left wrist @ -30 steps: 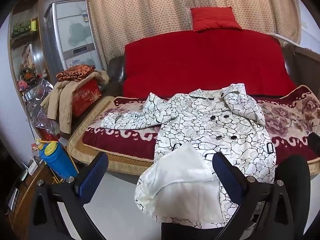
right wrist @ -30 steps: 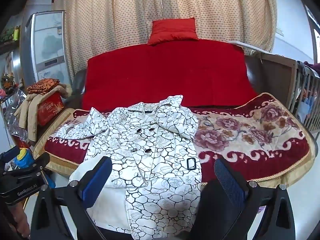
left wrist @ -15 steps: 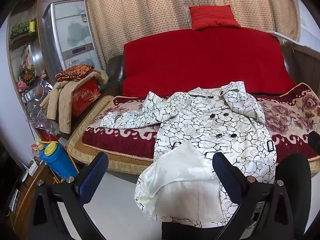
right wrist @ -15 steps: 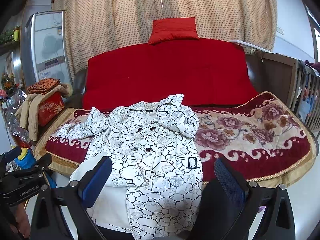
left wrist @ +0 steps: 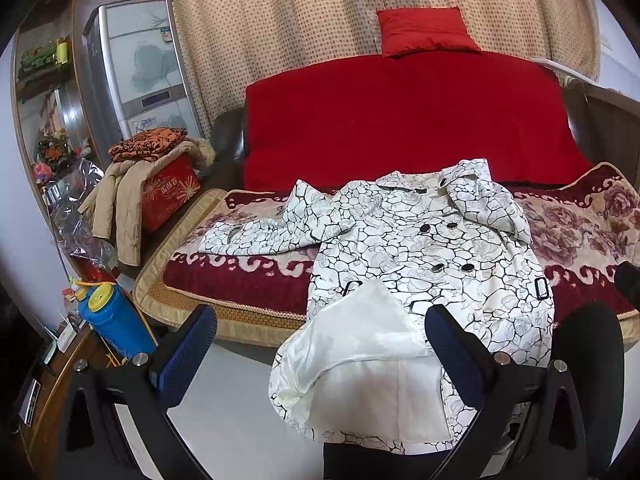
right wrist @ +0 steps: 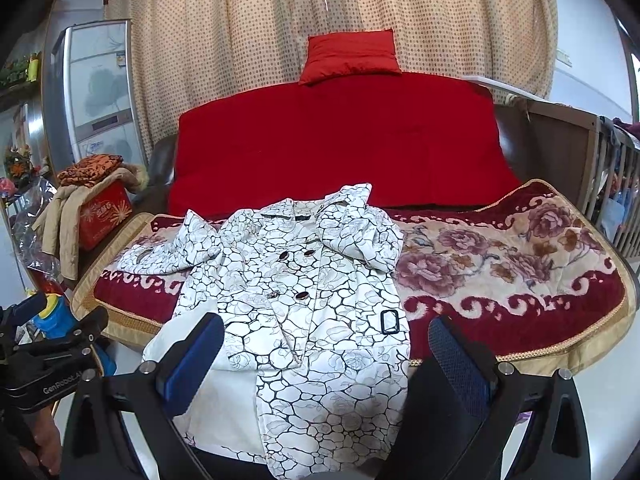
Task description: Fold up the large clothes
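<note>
coat (left wrist: pixel 432 248) flat on sofa, ahead of both jaws | L+R jaws wide, empty

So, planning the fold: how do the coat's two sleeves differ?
The left sleeve lies stretched out sideways on the blanket; the right sleeve is folded in over the coat front. The left one lies flat, the right one bunched. Both share the white cracked pattern.
</note>
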Available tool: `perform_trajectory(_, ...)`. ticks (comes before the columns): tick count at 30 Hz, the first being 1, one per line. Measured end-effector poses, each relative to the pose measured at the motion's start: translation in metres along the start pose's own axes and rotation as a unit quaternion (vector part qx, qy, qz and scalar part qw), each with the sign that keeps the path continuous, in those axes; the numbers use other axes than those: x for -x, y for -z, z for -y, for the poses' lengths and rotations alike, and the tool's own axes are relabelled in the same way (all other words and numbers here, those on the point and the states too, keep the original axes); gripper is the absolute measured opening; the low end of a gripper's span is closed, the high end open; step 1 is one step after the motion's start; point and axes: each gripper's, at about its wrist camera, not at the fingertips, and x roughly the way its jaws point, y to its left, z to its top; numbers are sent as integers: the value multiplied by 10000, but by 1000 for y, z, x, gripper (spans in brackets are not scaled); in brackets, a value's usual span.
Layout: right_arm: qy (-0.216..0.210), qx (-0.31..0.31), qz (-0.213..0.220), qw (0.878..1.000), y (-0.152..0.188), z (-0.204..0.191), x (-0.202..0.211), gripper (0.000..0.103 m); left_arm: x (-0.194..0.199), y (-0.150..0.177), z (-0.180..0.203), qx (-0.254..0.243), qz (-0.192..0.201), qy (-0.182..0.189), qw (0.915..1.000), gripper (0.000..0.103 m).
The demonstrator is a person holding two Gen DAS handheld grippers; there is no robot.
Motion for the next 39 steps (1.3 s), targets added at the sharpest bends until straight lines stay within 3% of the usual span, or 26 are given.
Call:
perform_trajectory(5, -12, -22, -25, 10000, -1, 3, -2, 103, -4, -6, -7, 98, 21, -46, 9999, 103)
perform_trajectory(13, 16, -221, -22, 9998, -5, 21, -9, 103, -10, -28, -43, 477, 213, -604, 9968, 103)
perform_trajectory(18, 14, -278, -113, 9995, -7, 21, -23, 103, -18, -34, -60, 563, 237, -745, 9953, 103)
perform_trajectory(39, -234, -50, -544, 9982, -9, 2, -88, 103, -85, -31, -51, 524, -303, -604, 9963, 103)
